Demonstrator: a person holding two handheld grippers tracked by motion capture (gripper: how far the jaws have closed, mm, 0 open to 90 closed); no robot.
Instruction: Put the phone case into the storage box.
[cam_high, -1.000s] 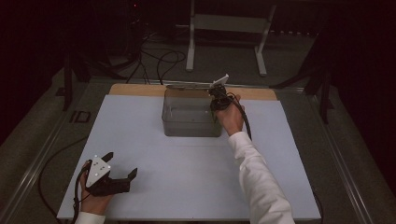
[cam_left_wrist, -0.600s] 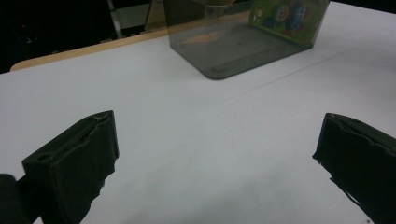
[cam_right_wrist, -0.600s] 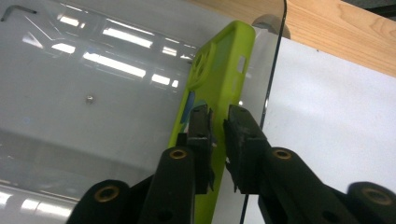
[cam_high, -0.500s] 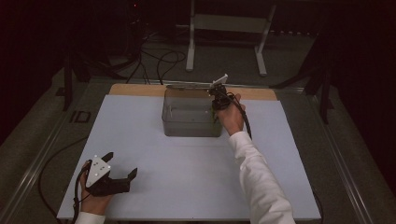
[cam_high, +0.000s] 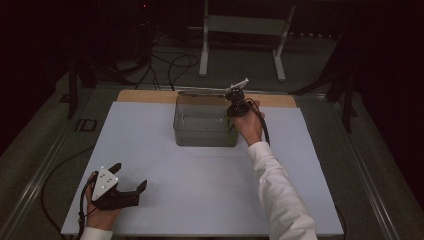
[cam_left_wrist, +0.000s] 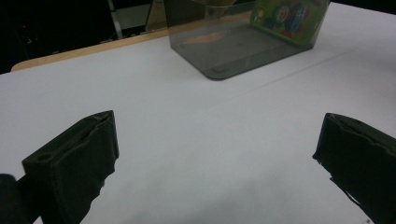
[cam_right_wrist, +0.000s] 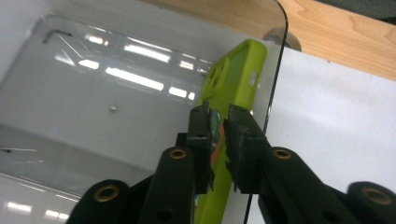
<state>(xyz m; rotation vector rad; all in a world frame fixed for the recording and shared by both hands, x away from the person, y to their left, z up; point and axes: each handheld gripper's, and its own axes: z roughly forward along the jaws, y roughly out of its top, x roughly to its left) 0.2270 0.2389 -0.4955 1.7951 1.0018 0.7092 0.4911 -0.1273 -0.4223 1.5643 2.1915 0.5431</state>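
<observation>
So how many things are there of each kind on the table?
Clear box: 1
Green phone case, standing in the box, pinched by the right gripper: 1
Grippers, counting the open left gripper: 2
Total: 4

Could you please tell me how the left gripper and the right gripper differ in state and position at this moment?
The left gripper stands open with nothing between its jaws, while the right gripper is shut on the green phone case. The left gripper rests low near the table's front edge; the right gripper is raised over the clear bin at the far side. Each is held in one of the person's hands.
</observation>
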